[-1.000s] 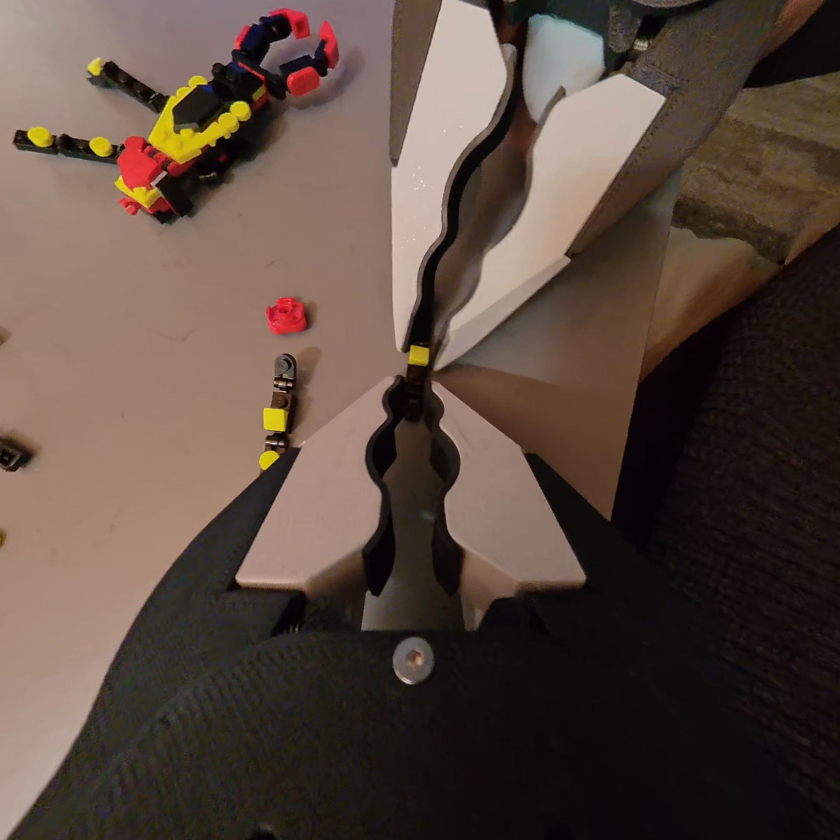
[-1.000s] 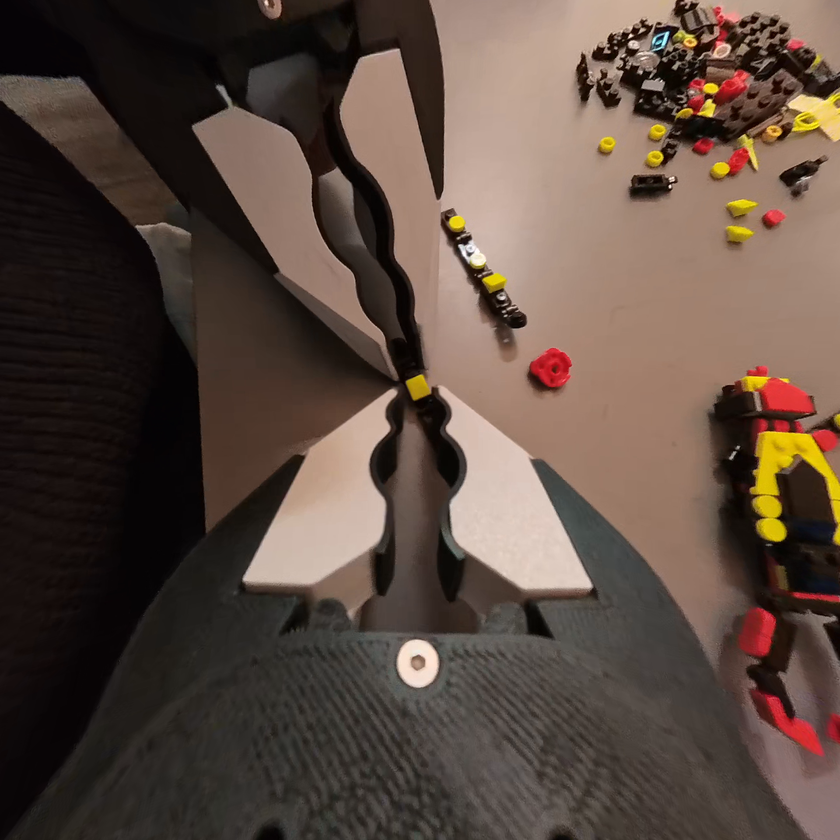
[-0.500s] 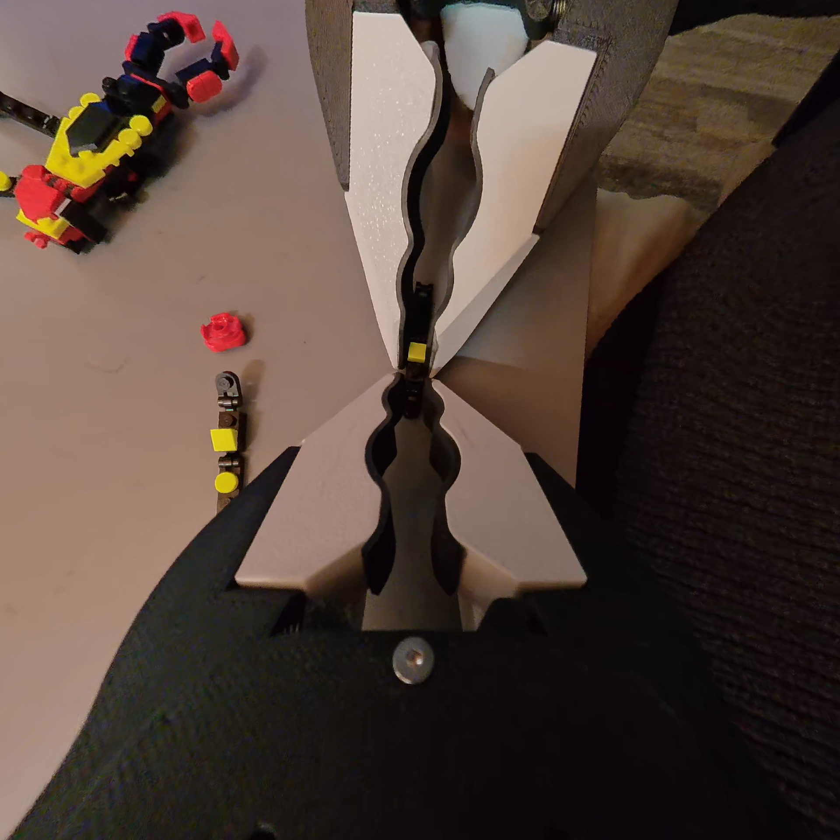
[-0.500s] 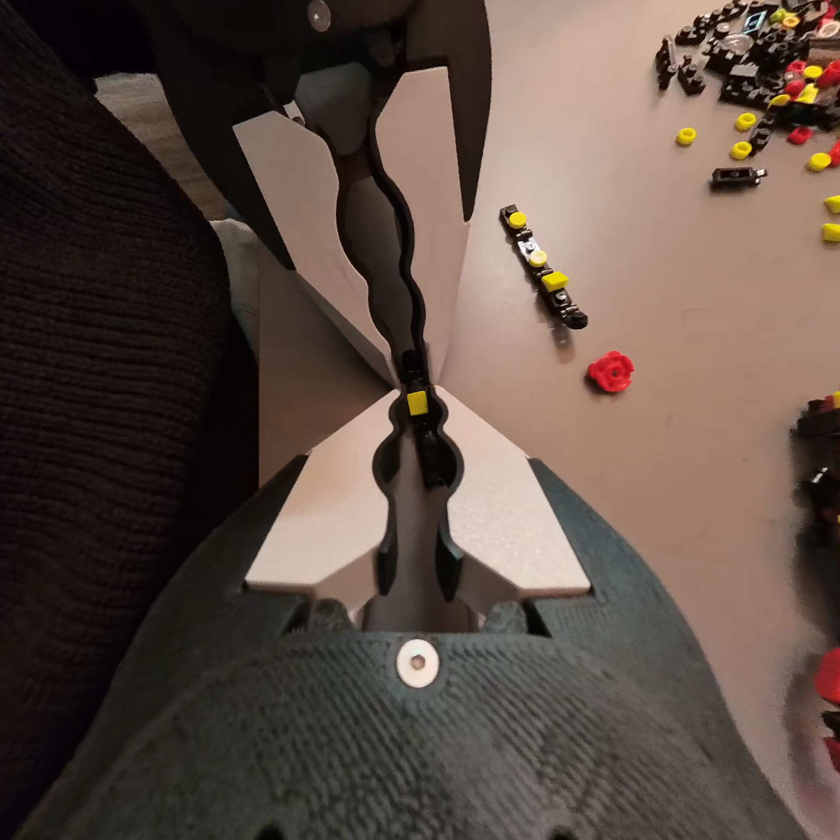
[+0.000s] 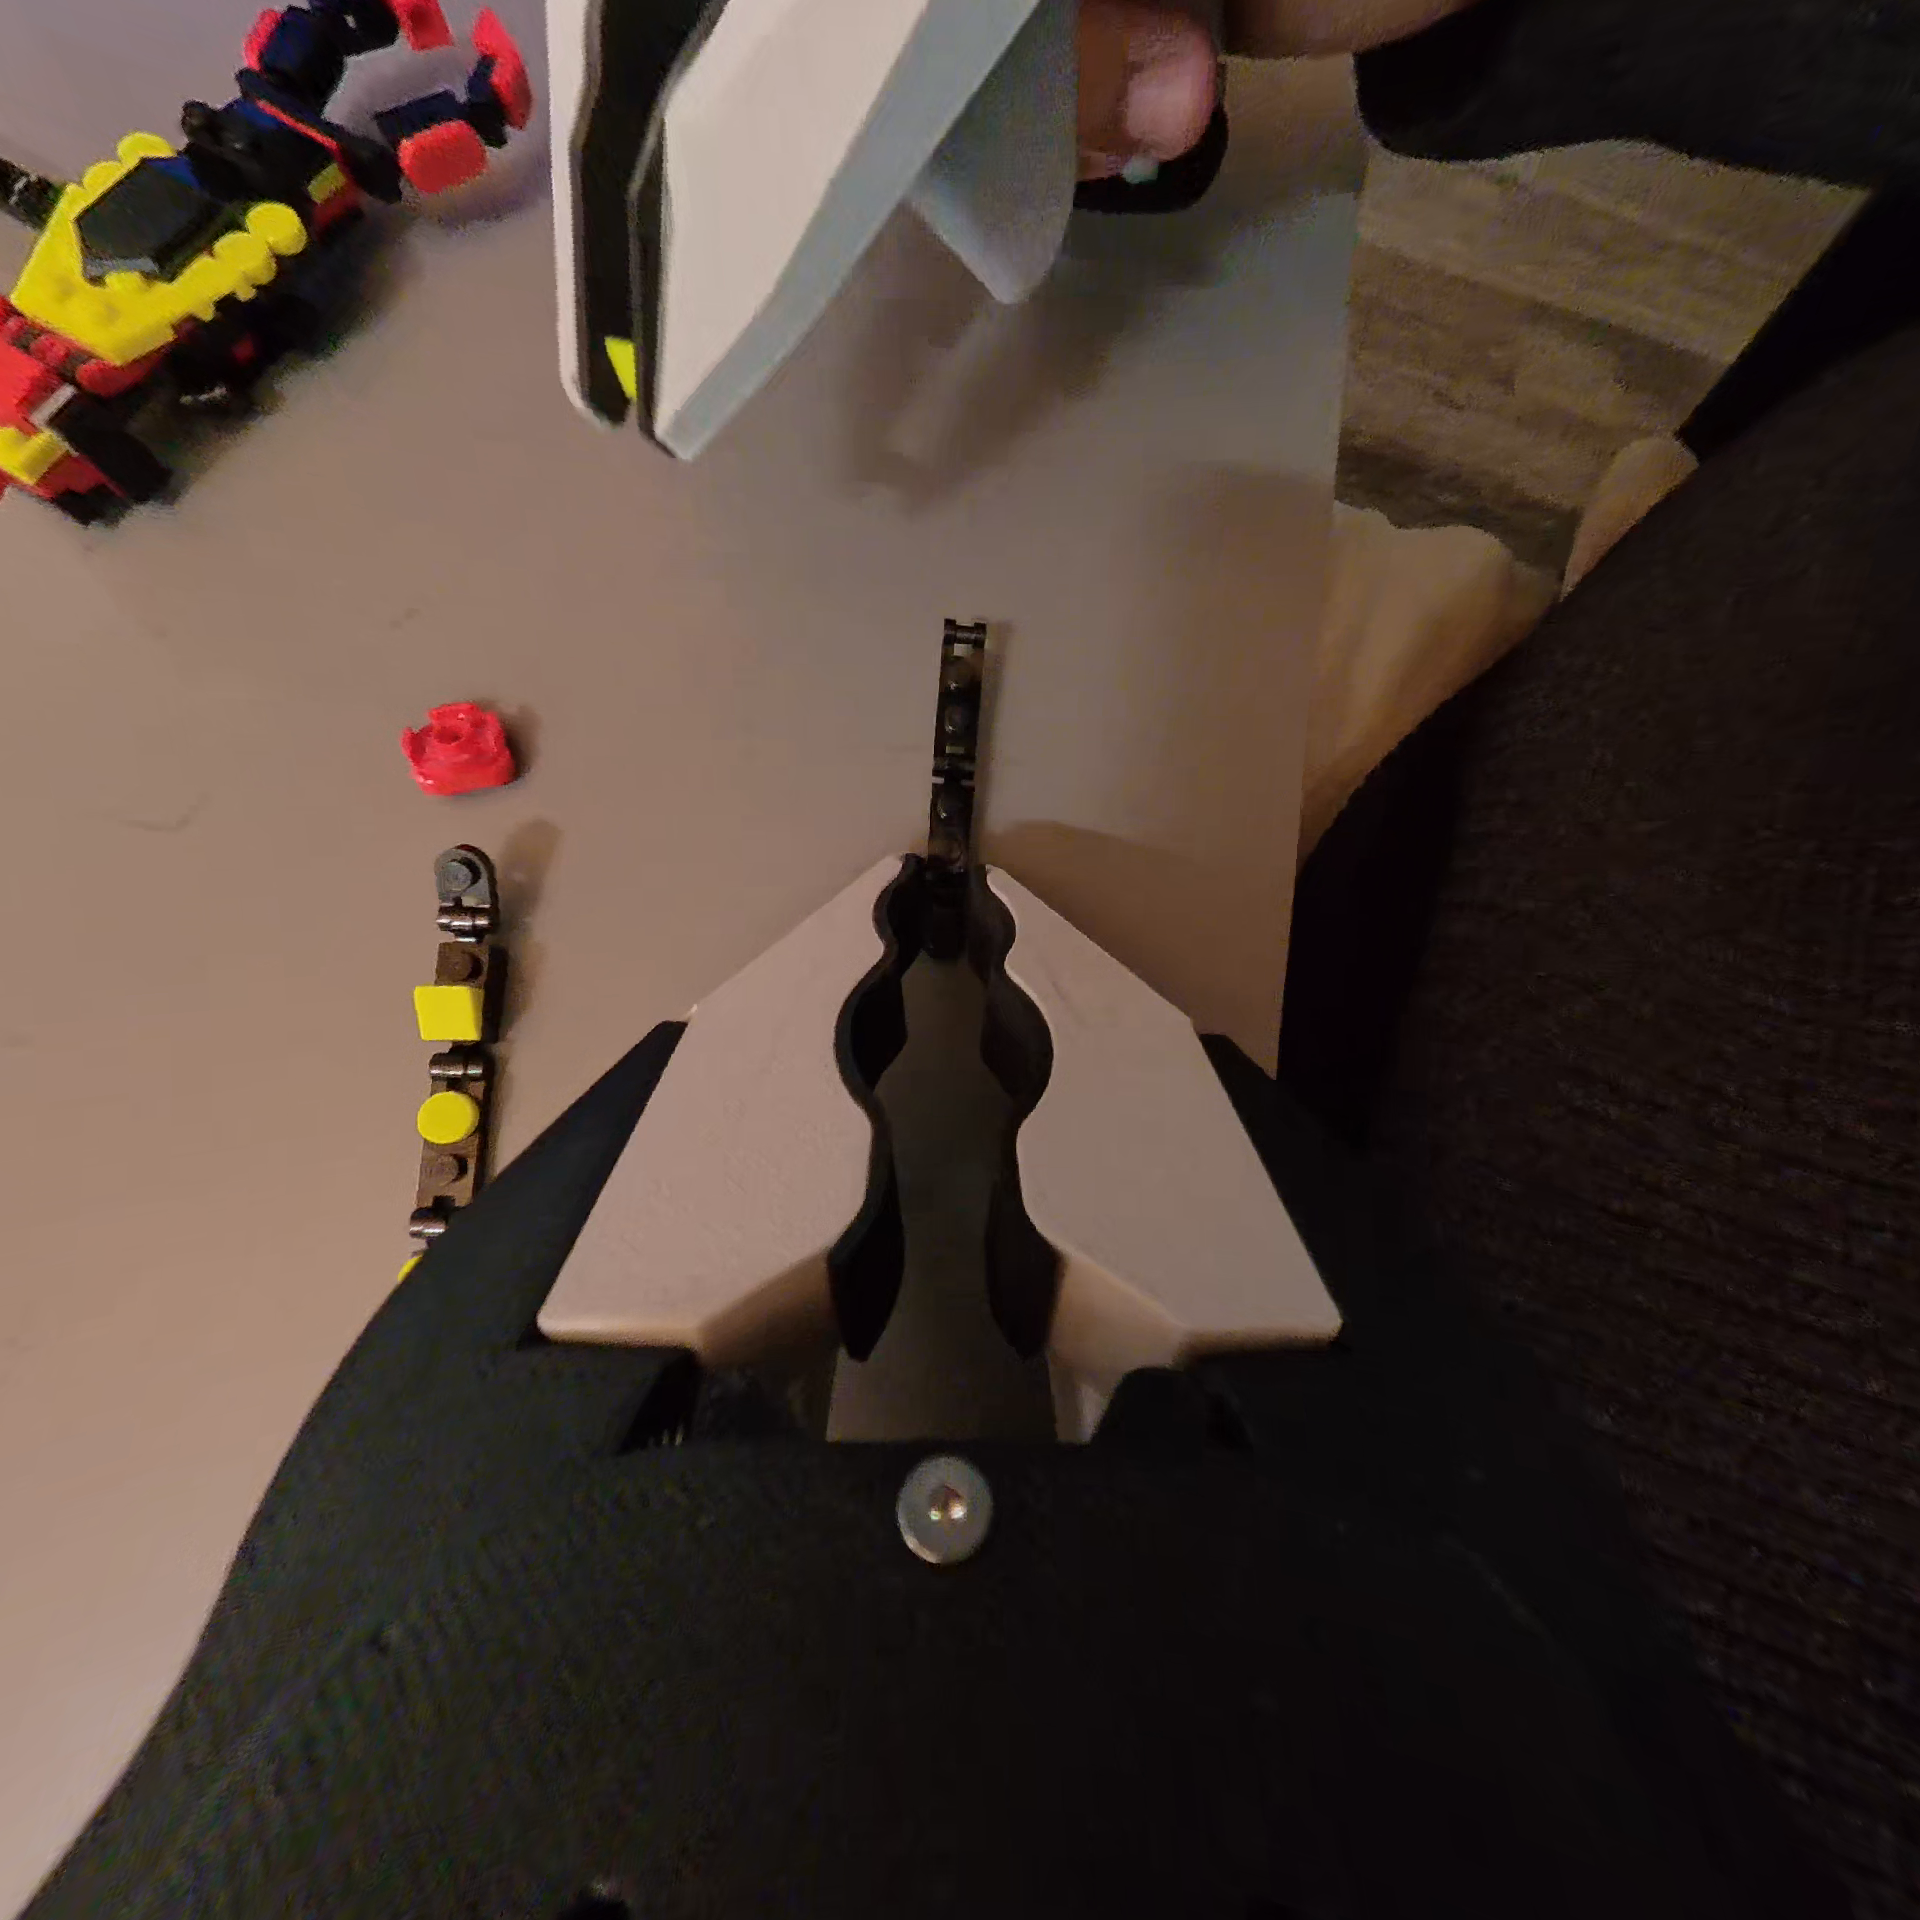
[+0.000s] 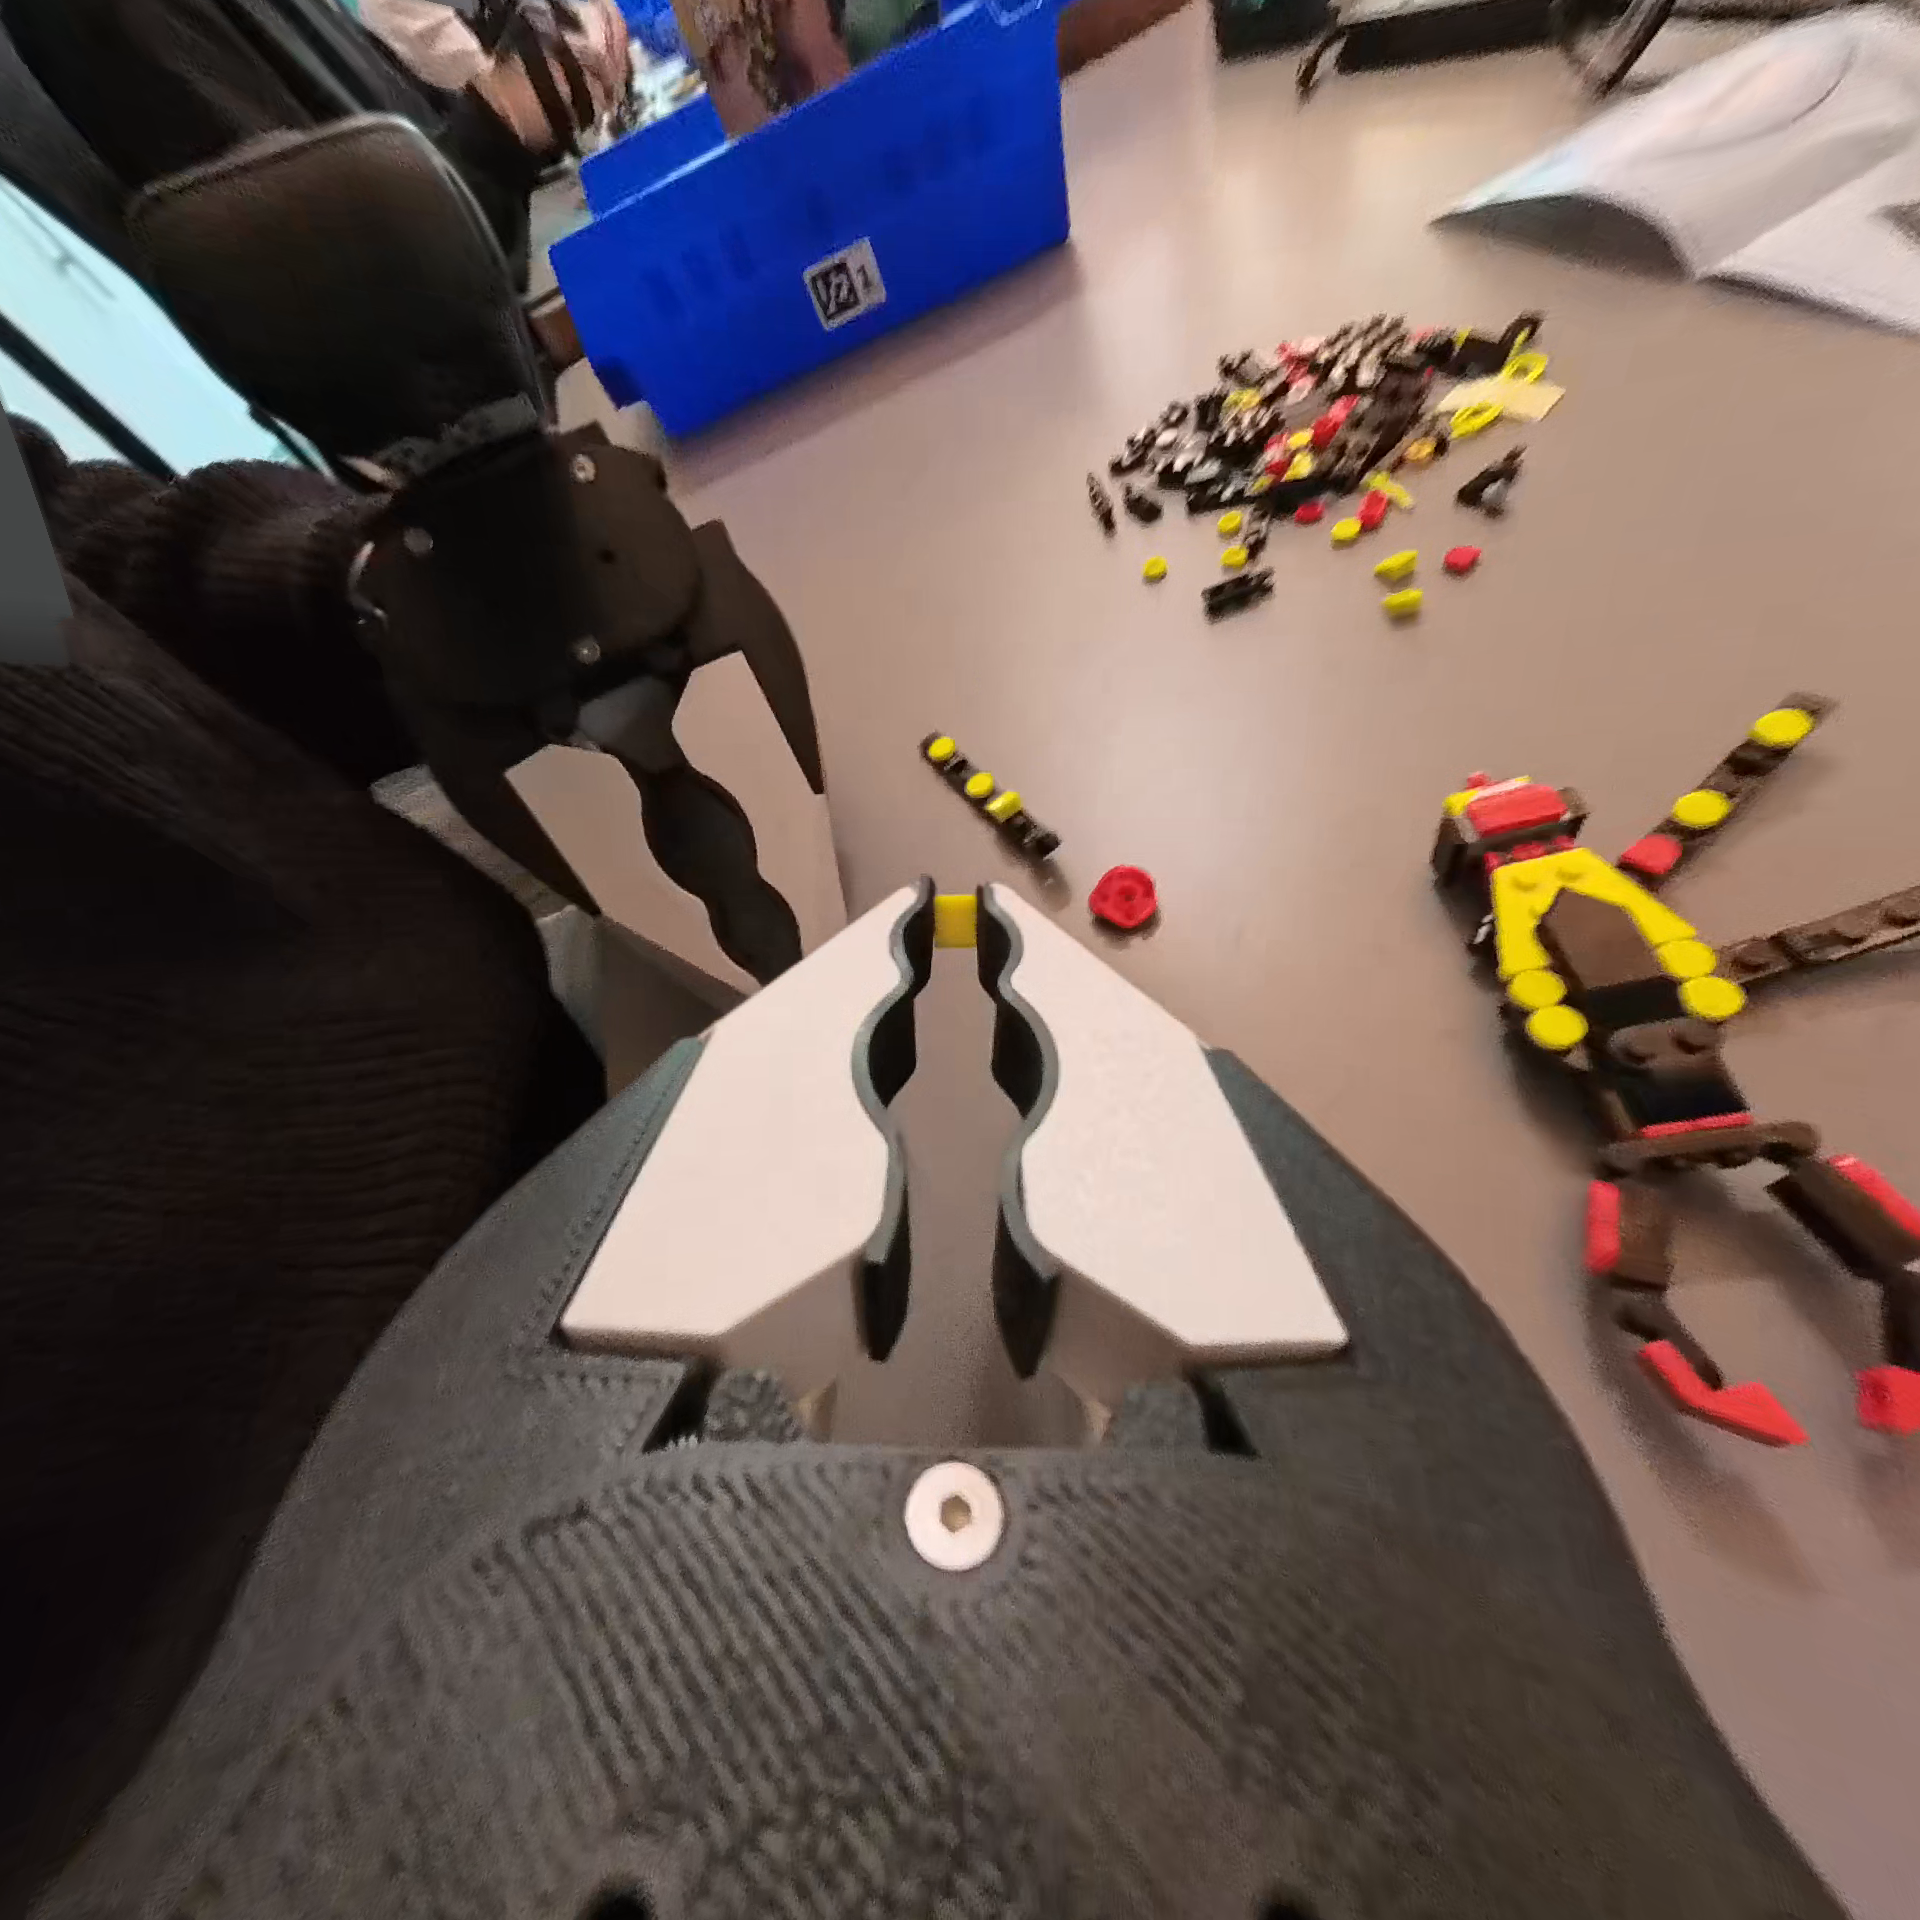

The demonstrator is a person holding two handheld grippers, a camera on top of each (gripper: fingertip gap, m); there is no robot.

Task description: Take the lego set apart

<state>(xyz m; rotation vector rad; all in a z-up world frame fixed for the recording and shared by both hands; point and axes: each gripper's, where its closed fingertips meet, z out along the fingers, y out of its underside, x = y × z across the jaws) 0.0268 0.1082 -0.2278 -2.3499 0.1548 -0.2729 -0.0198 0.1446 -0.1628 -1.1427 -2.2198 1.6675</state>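
Grey table (image 6: 1247, 260) w/ loose lego pieces (image 6: 1320, 436)

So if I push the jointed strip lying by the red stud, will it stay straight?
Probably not: the strip shows hinge links between its plates, so it will likely bend at them. It looks light and lies flat on the table, so it should slide, not roll. The red stud sits close by.

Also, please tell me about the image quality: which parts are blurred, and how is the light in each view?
Left wrist view: warm, dim light; the right gripper at the top is motion-blurred, while the black hinge strip stays sharp and soft shadows lie on the table. Right wrist view: brighter; the scorpion model and the open booklet smear toward the edges, with wide-angle bending.
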